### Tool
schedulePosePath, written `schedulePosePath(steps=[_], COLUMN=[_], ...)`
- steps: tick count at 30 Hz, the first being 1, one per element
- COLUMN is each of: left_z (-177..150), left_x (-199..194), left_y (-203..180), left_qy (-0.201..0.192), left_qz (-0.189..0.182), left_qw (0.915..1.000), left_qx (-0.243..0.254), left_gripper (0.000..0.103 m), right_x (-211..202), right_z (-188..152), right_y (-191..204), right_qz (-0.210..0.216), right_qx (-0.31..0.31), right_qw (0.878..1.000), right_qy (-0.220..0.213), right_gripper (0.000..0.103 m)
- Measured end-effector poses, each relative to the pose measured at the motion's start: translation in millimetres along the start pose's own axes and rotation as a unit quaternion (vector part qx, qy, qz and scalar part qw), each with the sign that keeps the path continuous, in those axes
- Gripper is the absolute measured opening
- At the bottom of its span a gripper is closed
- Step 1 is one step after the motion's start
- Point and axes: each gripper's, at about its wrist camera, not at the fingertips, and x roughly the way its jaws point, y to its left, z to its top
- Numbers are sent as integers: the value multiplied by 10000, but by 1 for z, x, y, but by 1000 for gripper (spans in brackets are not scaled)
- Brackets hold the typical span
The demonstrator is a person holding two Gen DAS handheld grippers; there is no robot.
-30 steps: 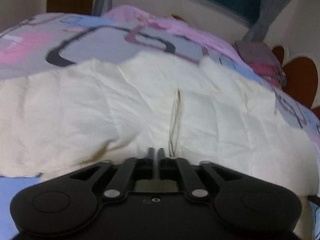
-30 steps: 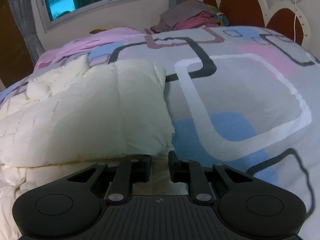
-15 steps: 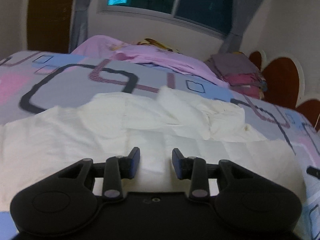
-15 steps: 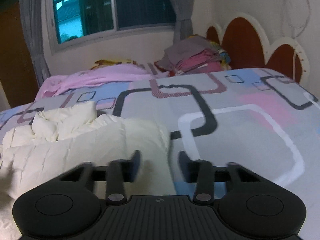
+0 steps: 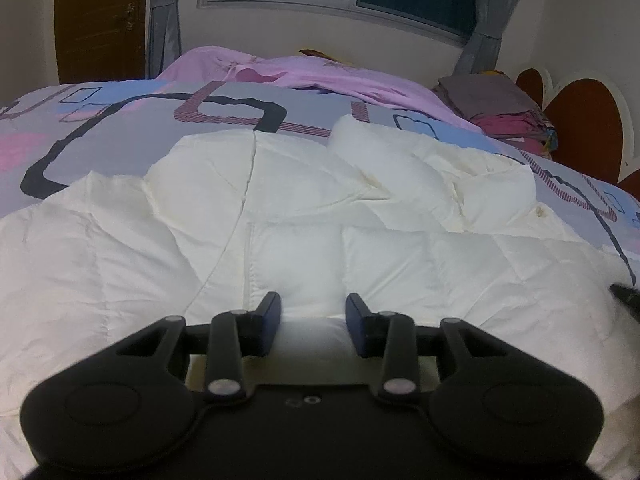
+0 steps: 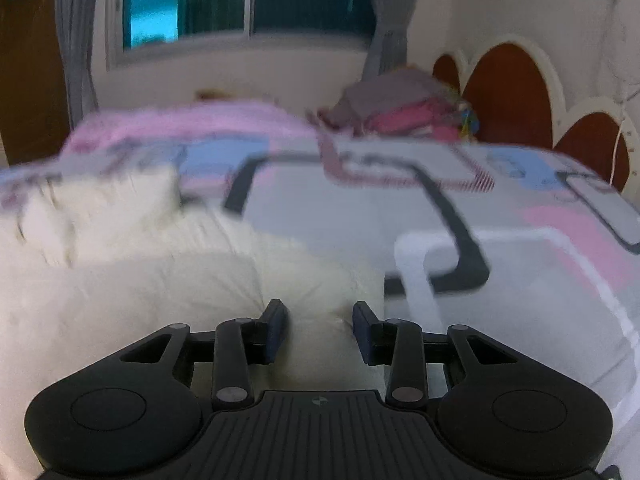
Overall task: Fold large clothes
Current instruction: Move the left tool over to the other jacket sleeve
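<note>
Two grippers, both empty, both over the white coat (image 5: pixel 320 216) lying spread on the bed (image 5: pixel 132 132), puffy and quilted, with a flap already laid over its far side. Main risk, as I read it: you pinch only the top layer. The coat is thick and slippery-looking, so a shallow bite would likely peel one layer off and let the fold slide apart when you lift. Second risk: the two sides go uneven. The right view is blurred, so that hand looks to be travelling; if you close while it is moving, you may grab beside the coat's edge and catch the bed cover (image 6: pixel 500 280) instead. The right gripper (image 6: pixel 321 328) sits right at the coat's near right edge, cover just beside it. Third: trapped air. Puffy filling will likely spring the fold back open unless you press it flat. Watch the sleeve bunch at the far right of the coat too; dragging could pull it out from under the flap. Now the tongs. Left gripper (image 5: pixel 313 326): jaws partly apart and opening, a moderate gap, only coat fabric seen through the gap below, nothing pinched; I can't tell whether the tips touch the cloth. Right gripper: jaws partly apart by about the same gap, nothing held, white fabric visible between and under the pads (image 6: pixel 276 334), contact unclear through the blur.
</note>
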Motion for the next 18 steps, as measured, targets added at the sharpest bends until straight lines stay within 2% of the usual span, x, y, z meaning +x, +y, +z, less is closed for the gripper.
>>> schedulePosePath(steps=[4, 7, 9, 11, 14, 18], left_z=[0, 7, 10, 9, 5, -3], left_x=[-2, -10, -22, -37, -54, -68], left_y=[-5, -3, 2, 6, 12, 32], left_qy=[-16, 77, 52, -44, -107, 37], left_qz=[77, 75, -6, -19, 3, 98], left_qw=[9999, 9999, 9999, 10000, 9999, 9995], left_qx=[135, 24, -88, -76, -42, -297], left_gripper=[37, 37, 42, 52, 54, 55], right_x=[3, -15, -35, -51, -59, -44], right_z=[-1, 5, 6, 1, -12, -22], right_y=[-3, -5, 0, 6, 18, 24], right_qz=[20, 122, 264, 457, 507, 444], right_qx=[-38, 36, -84, -83, -260, -311], right_qw=[10000, 9999, 9994, 9986, 9982, 9985], right_qy=[23, -61, -224, -256, -193, 117], right_gripper=[40, 40, 40, 40, 40, 40])
